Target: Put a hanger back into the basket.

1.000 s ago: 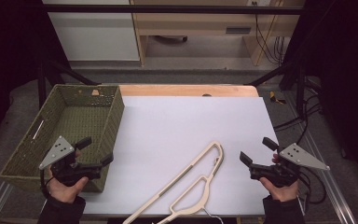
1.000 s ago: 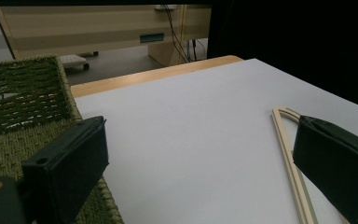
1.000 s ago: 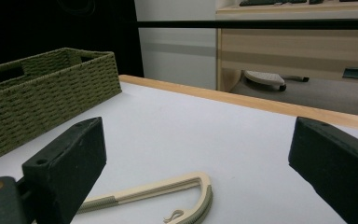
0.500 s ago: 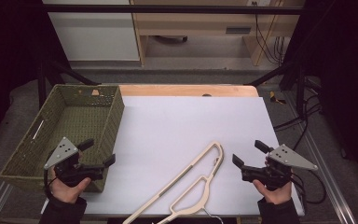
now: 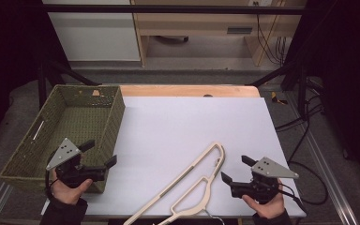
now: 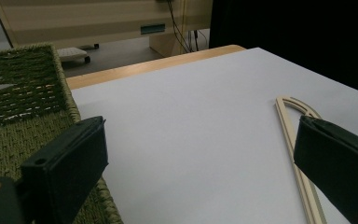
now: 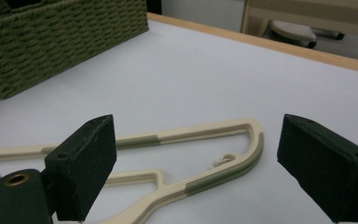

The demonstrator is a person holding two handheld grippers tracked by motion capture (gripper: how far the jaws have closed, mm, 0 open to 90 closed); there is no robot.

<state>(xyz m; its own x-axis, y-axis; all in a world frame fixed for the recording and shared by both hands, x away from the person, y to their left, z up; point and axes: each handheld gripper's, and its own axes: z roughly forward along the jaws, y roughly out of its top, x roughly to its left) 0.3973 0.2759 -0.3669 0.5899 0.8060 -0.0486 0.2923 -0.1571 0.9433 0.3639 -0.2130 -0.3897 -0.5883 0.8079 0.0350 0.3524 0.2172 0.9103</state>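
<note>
Since a second ago the right tool, jaws spread and empty, has closed on the cream hanger lying near-centre on the table, suggesting an imminent grasp; left tool likewise spread beside the green woven basket.

Basket: woven fibre, olive, rough. Hanger: cream plastic, smooth, w/ greyish matt grip strips. Table: white top, matt, smooth; wood edge at far side. Gripper jaws: black, matt.
</note>
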